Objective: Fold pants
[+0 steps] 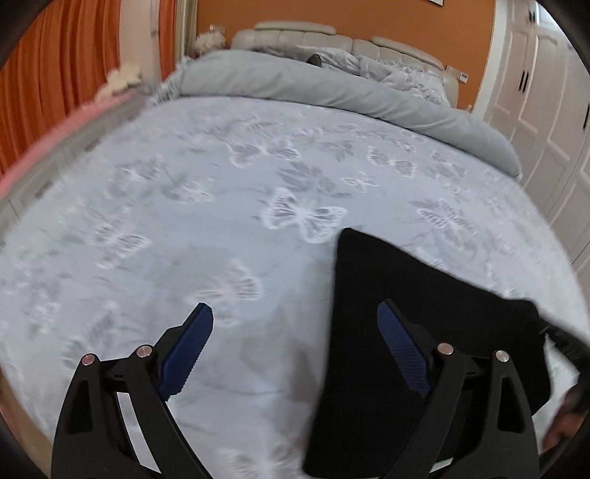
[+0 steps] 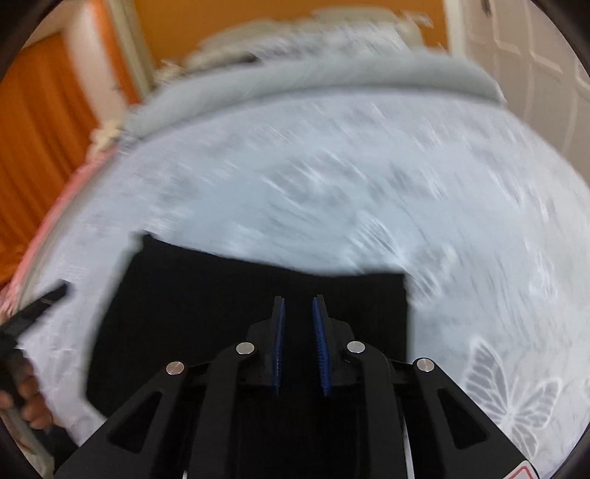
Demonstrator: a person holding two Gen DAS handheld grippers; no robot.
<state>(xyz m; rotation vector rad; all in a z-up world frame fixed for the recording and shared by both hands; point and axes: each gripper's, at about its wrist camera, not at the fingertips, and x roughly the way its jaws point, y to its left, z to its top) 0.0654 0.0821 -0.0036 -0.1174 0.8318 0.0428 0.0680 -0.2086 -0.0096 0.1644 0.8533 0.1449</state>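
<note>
The black pants [image 1: 398, 294] lie folded flat on the pale blue butterfly-print bedsheet [image 1: 228, 206]. My left gripper [image 1: 295, 313] is wide open and empty, its right finger over the pants' left part and its left finger over bare sheet. In the right wrist view the pants [image 2: 206, 294] form a dark rectangle on the sheet [image 2: 332, 184]. My right gripper [image 2: 298, 306] hovers over them with its blue pads a narrow gap apart and nothing between them. The right view is motion-blurred.
A grey duvet [image 1: 332, 88] is bunched across the head of the bed before a padded headboard [image 1: 324, 35]. Orange curtains [image 1: 55, 73] hang at left, white wardrobe doors [image 1: 545, 103] at right. The other gripper and hand show at left in the right view [image 2: 25, 331].
</note>
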